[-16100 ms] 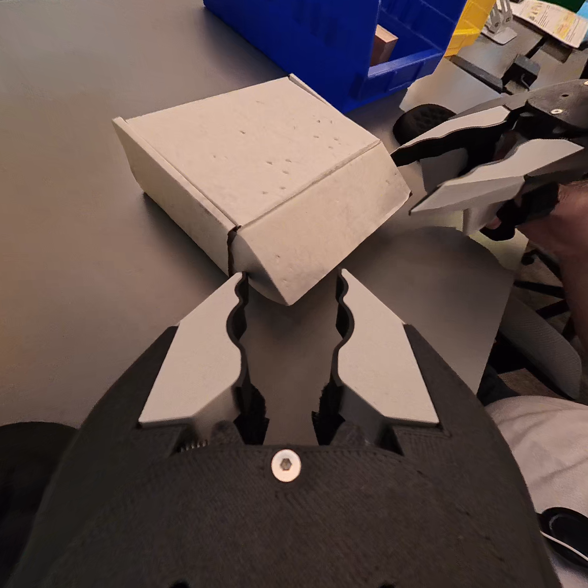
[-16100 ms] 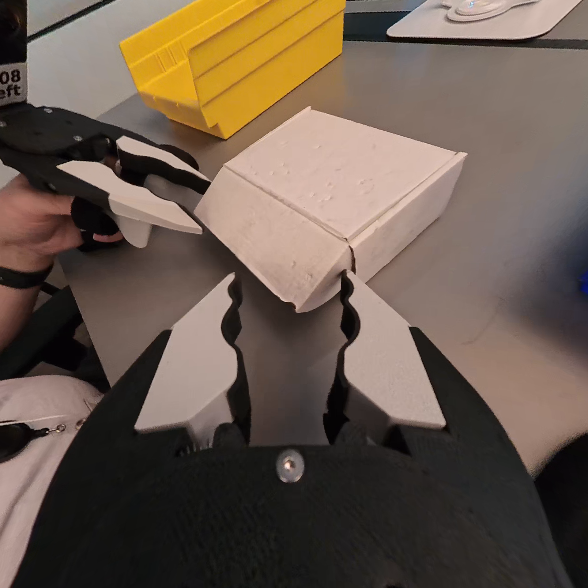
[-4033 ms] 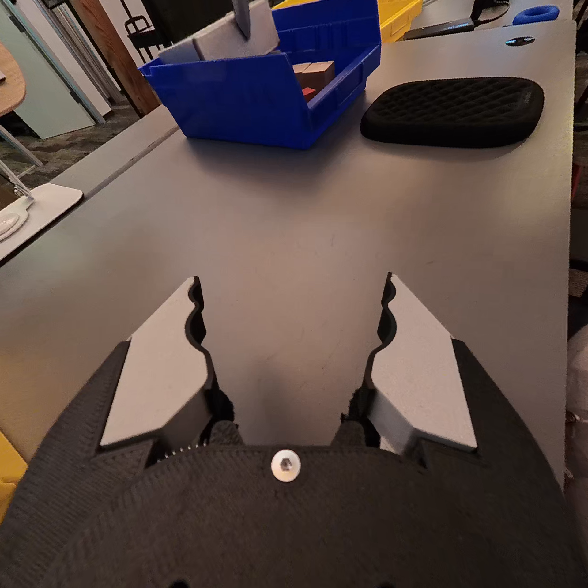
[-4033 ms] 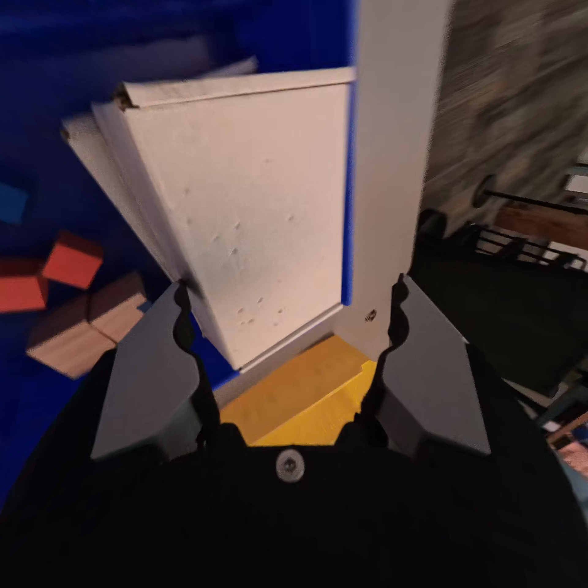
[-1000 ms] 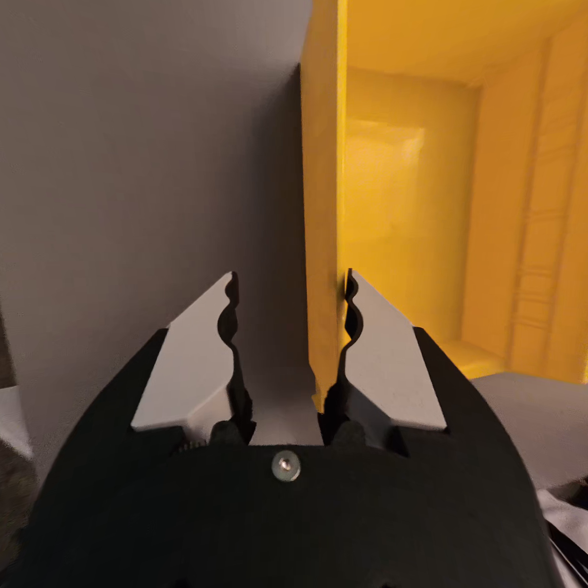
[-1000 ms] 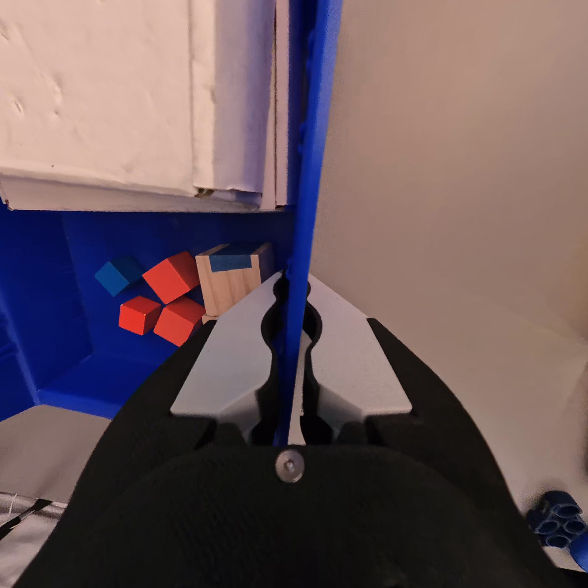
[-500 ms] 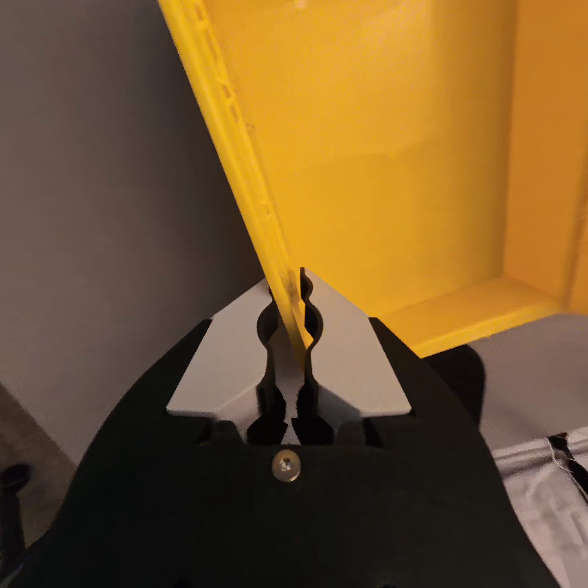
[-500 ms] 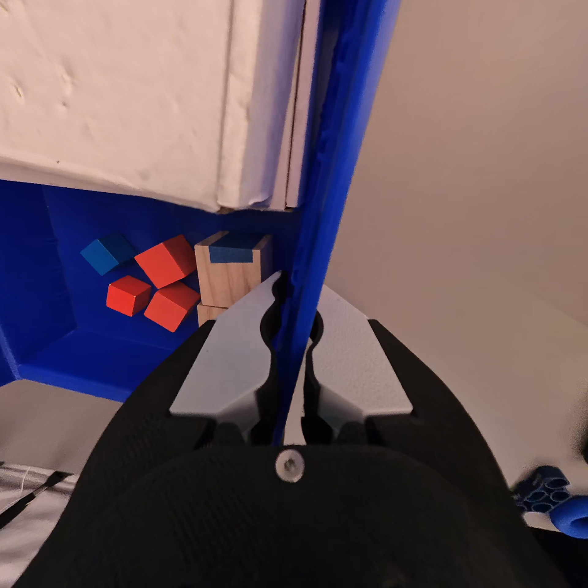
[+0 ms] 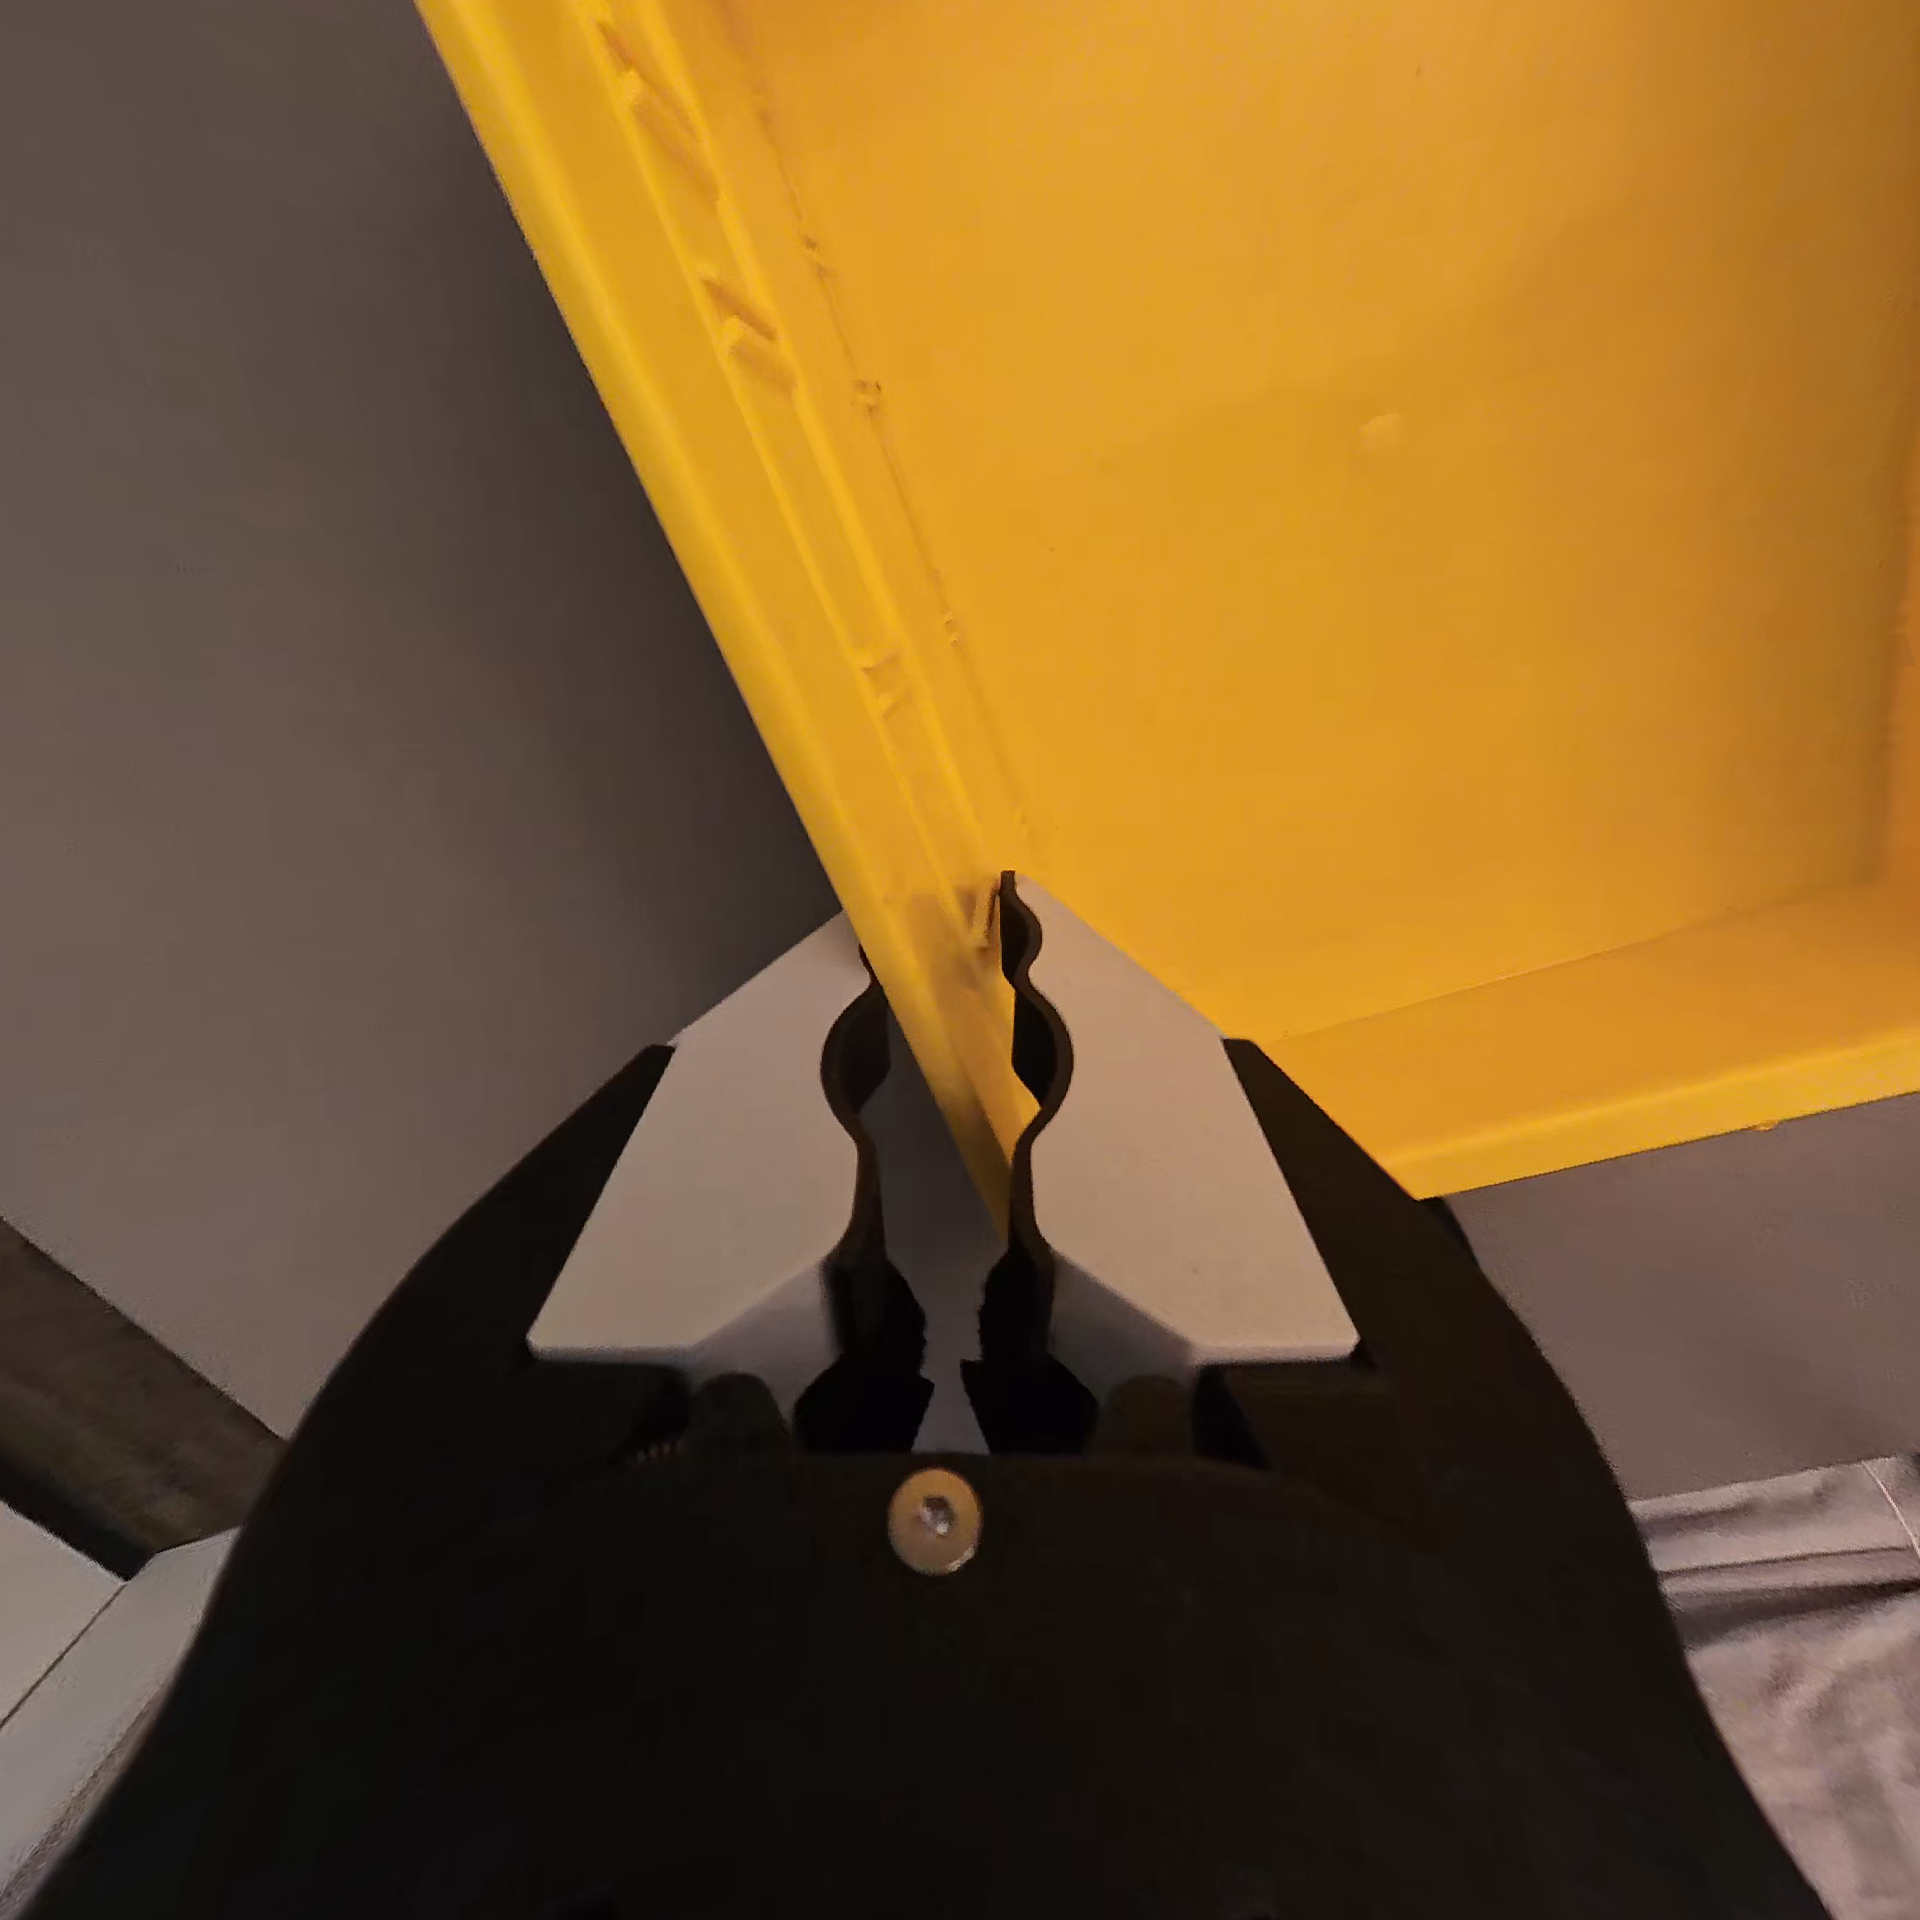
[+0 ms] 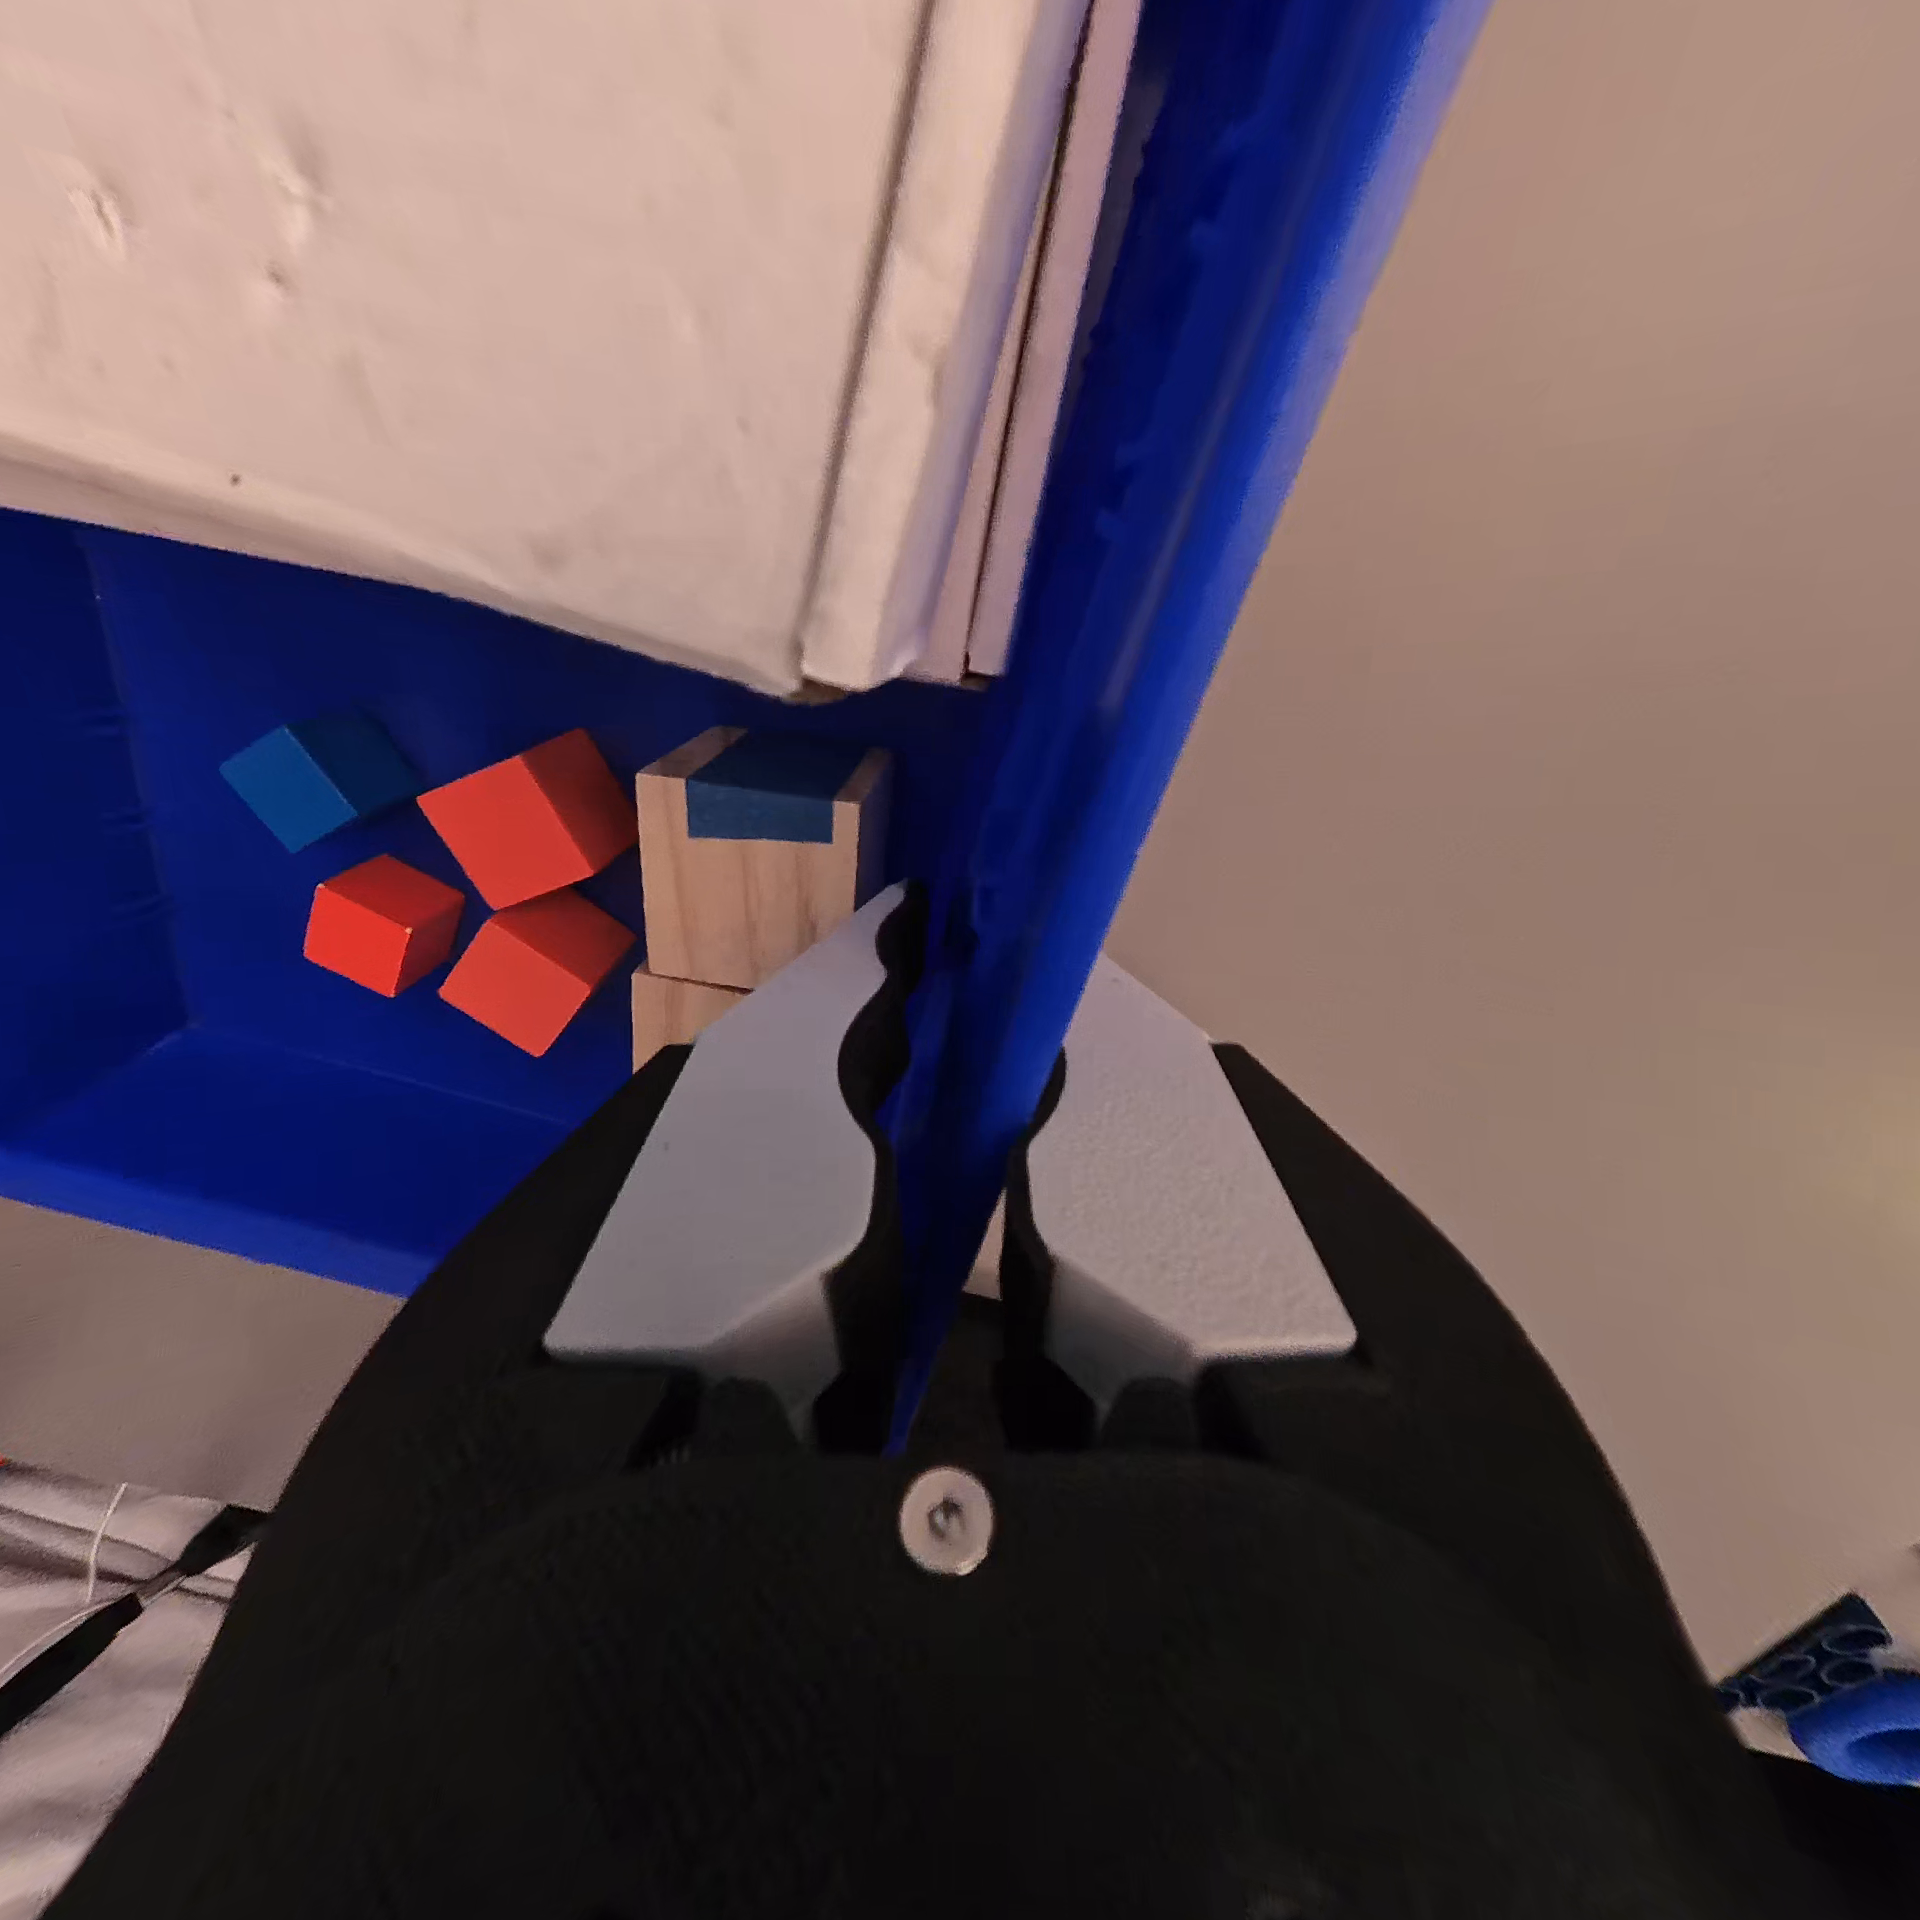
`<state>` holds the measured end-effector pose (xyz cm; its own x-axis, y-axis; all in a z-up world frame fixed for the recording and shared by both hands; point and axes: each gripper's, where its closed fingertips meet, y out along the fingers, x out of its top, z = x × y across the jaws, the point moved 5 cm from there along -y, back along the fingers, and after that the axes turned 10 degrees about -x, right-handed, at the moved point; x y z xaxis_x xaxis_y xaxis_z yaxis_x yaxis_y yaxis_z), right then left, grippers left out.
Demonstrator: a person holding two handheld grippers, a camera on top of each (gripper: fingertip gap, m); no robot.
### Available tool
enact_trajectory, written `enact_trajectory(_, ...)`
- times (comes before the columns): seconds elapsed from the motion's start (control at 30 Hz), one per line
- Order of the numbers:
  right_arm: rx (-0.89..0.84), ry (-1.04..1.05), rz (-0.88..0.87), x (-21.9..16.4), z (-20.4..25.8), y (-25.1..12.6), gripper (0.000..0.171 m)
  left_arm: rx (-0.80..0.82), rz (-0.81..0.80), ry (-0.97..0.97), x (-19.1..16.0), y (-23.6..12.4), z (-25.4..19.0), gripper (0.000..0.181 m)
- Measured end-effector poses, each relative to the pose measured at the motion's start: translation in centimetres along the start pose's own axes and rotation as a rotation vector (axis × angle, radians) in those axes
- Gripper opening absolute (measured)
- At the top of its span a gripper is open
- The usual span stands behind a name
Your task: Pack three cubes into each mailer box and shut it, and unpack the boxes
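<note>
My left gripper (image 9: pixel 930 914) is shut on the side wall of an empty yellow bin (image 9: pixel 1351 468), which stands tilted in the left wrist view. My right gripper (image 10: pixel 971 935) is shut on the side wall of a blue bin (image 10: pixel 1195 520). Inside the blue bin, white mailer boxes (image 10: pixel 468 291) stand on edge at the far end. Near them lie three red cubes (image 10: pixel 520 810), a blue cube (image 10: pixel 312 779) and two wooden cubes (image 10: pixel 748 883), one with a blue top face.
Both bins rest on a grey table (image 9: pixel 312 520), which also shows in the right wrist view (image 10: pixel 1558 727). A blue ring-shaped object (image 10: pixel 1829 1704) lies at the lower right. Grey cloth (image 9: pixel 1766 1610) of a person shows below the table edge. One gripper's finger ends stand about 50 centimeters off the other's.
My left gripper closed on the yellow bin wall, and the bin has swung to a tilt in view. My right gripper stays shut on the blue bin wall, which has shifted slightly.
</note>
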<state>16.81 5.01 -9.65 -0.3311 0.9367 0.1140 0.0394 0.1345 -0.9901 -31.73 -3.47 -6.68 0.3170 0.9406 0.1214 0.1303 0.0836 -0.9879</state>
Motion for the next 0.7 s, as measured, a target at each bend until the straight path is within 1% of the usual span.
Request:
enact_trajectory(0.1,0.007,-0.020,-0.003,0.2,1.0,-0.1,0.011,0.024,0.012,0.004,0.2,0.2,-1.1,0.018)
enact_trajectory(0.17,0.005,-0.026,-0.004,0.2,1.3,-0.1,0.011,0.034,0.039,-0.014,-0.1,0.4,-1.7,0.023)
enact_trajectory(0.2,0.009,-0.028,-0.006,0.1,1.4,-0.1,0.011,0.023,0.068,-0.017,-0.4,0.7,-2.2,0.027)
enact_trajectory(0.27,0.021,-0.034,-0.015,0.1,1.3,-0.2,0.013,-0.005,0.146,-0.013,-1.1,1.5,-3.2,0.040)
enact_trajectory(0.3,0.021,-0.034,-0.018,0.0,1.2,-0.3,0.015,0.004,0.166,0.003,-1.2,1.6,-3.5,0.044)
enact_trajectory(0.33,0.010,-0.027,-0.025,-0.1,0.9,-0.6,0.022,0.013,0.171,0.027,-1.2,1.6,-3.8,0.043)
enact_trajectory(0.37,-0.011,-0.012,-0.045,-0.1,0.5,-1.1,0.032,0.003,0.172,0.050,-1.3,1.5,-4.0,0.037)
enact_trajectory(0.4,-0.025,0.013,-0.085,0.0,0.1,-1.9,0.036,-0.021,0.162,0.065,-1.2,1.3,-4.4,0.034)
enact_trajectory(0.47,-0.042,0.060,-0.183,0.3,0.0,-4.1,0.050,-0.051,0.101,0.069,-0.9,0.3,-4.6,0.036)
enact_trajectory(0.5,-0.064,0.072,-0.240,0.3,0.2,-5.5,0.054,-0.063,0.064,0.069,-0.8,-0.4,-4.7,0.035)
enact_trajectory(0.57,-0.085,0.041,-0.423,0.7,2.3,-9.4,0.055,-0.095,-0.005,0.086,-0.9,-2.0,-4.9,0.040)
enact_trajectory(0.6,-0.045,-0.012,-0.549,1.1,4.6,-11.5,0.054,-0.102,-0.040,0.098,-1.1,-2.9,-4.9,0.042)
enact_trajectory(0.63,0.043,-0.076,-0.669,1.5,7.6,-13.5,0.053,-0.104,-0.079,0.108,-1.2,-3.9,-4.9,0.043)
enact_trajectory(0.67,0.153,-0.139,-0.746,1.7,10.8,-15.1,0.053,-0.109,-0.120,0.114,-1.4,-4.8,-4.9,0.043)
enact_trajectory(0.7,0.262,-0.195,-0.772,1.8,14.0,-16.1,0.053,-0.117,-0.158,0.117,-1.6,-5.6,-4.9,0.041)
